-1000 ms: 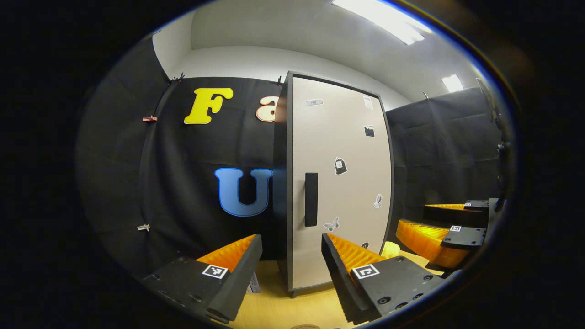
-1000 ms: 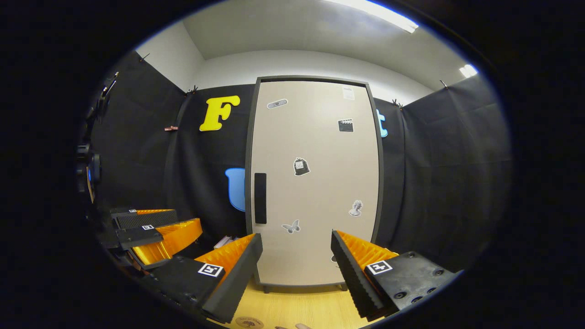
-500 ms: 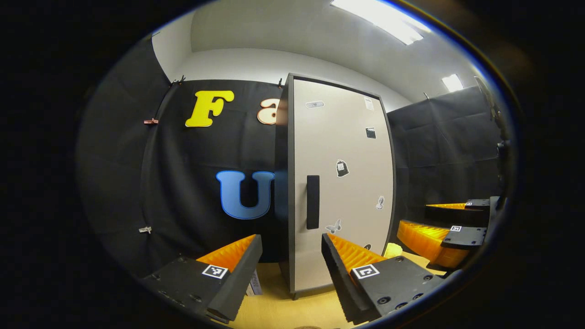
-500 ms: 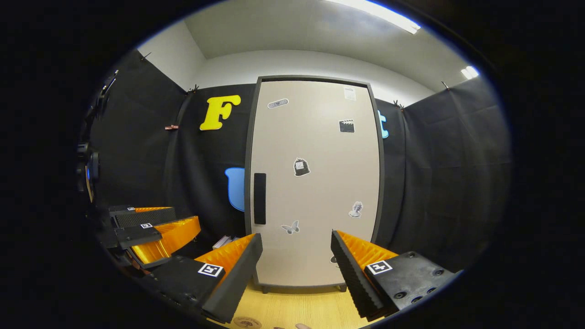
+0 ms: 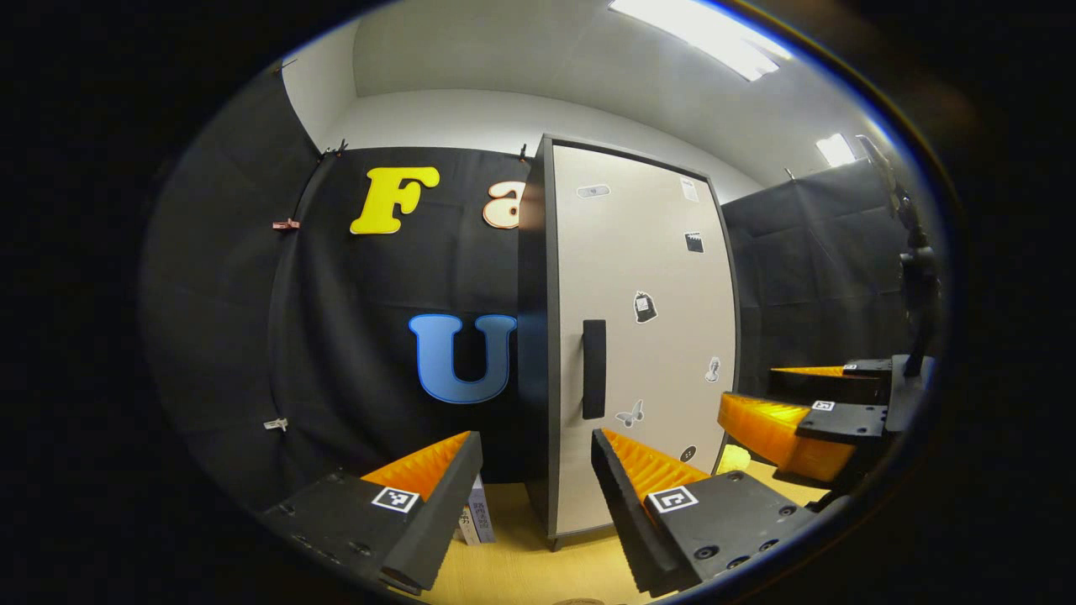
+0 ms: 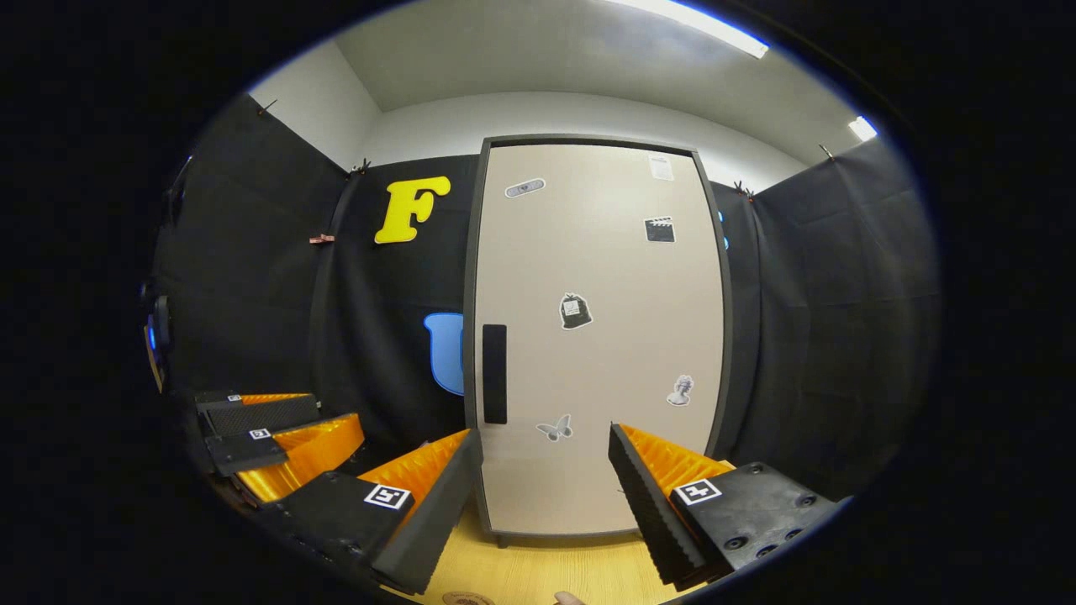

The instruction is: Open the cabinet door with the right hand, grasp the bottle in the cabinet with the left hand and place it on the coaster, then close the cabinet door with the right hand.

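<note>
Cabinet (image 6: 597,336) is standing upright on the wooden table (image 6: 546,571), door (image 6: 605,277) sitting closed, so the bottle isn't visible from here. Dark vertical handle (image 6: 494,374) is sitting on the door's left edge, around 9 o'clock of the door face in the right gripper view. Right gripper (image 6: 545,483) is hovering in front of the door's lower part, fingers spread apart and gripping nothing, well short of the handle. Left gripper (image 5: 530,487) is likewise hanging with its fingers apart and empty, facing the cabinet's left front corner, handle (image 5: 593,369) showing at about 12 o'clock above its right finger. In the left gripper view the right gripper (image 5: 807,412) is showing at 3 o'clock; in the right gripper view the left gripper (image 6: 277,428) is showing at 9 o'clock. Small stickers (image 6: 575,311) are dotting the door. A rim of a round coaster (image 6: 467,598) is peeking at 6 o'clock on the table edge.
</note>
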